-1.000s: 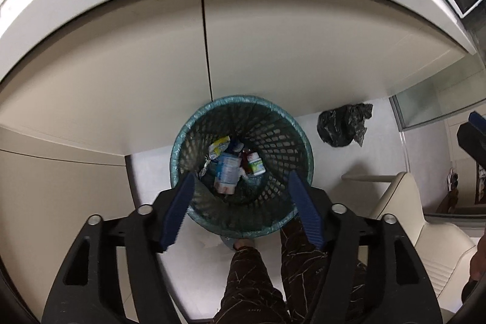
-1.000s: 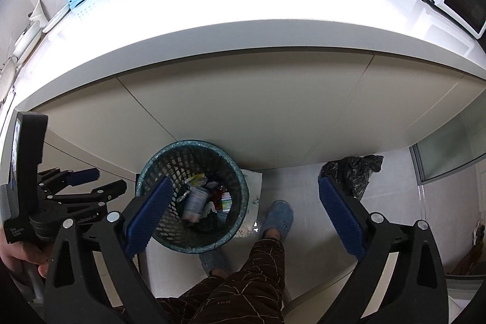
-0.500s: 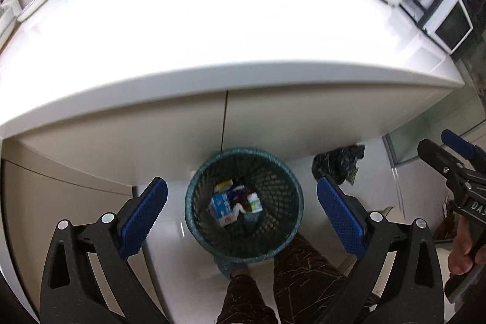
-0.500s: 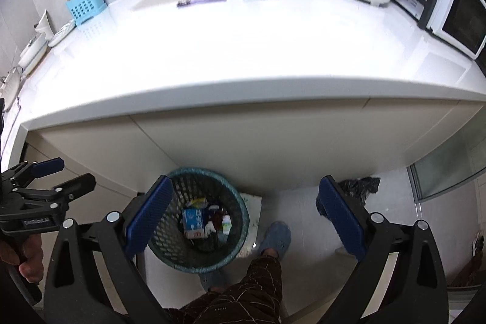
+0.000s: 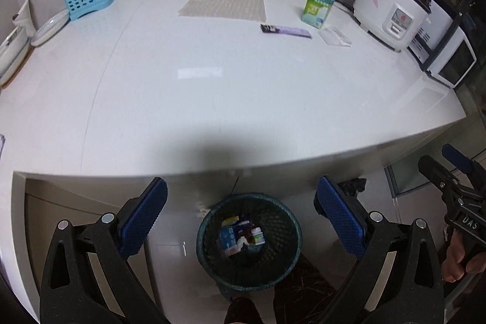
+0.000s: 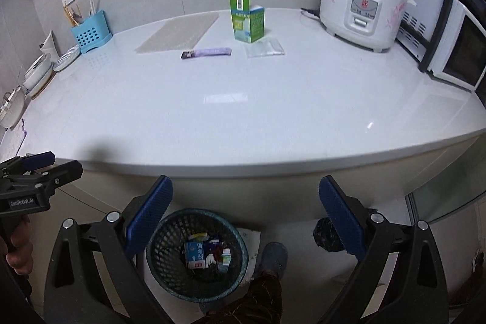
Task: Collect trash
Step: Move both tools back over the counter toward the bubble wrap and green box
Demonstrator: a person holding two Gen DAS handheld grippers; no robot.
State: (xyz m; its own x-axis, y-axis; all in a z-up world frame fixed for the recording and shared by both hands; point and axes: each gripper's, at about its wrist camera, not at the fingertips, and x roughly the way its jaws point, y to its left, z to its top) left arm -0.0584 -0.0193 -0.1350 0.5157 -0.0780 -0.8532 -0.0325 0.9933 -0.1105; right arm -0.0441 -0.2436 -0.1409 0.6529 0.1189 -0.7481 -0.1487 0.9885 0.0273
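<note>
1. Nearest thing first: the left gripper (image 5: 240,220) has just been opening its jaws, and they now stand wide with nothing between them. The right gripper (image 6: 244,222) is spread wide and empty too.
2. Right below both grippers sits the bin (image 5: 249,242), on the floor by the person's foot (image 6: 273,257). The trash already in it, a blue-white carton (image 5: 229,242) and some small packets, lies at the bottom. So that drop looks finished.
3. Compared with a second ago, the bin filled the middle of the left view and the counter was only an edge overhead. Now both views look over the whole counter (image 5: 212,87), so both hands have come up and tilted away from the bin.
4. Farther out, ahead of the grippers, the likely leftovers: a purple wrapper (image 5: 285,30), a clear packet (image 5: 334,36) and a green carton (image 5: 319,1), all well apart from the grippers and near the rice cooker (image 5: 391,14).
5. Best guess is that one of those goes next; the flat wrapper may be fiddly to pinch.
</note>
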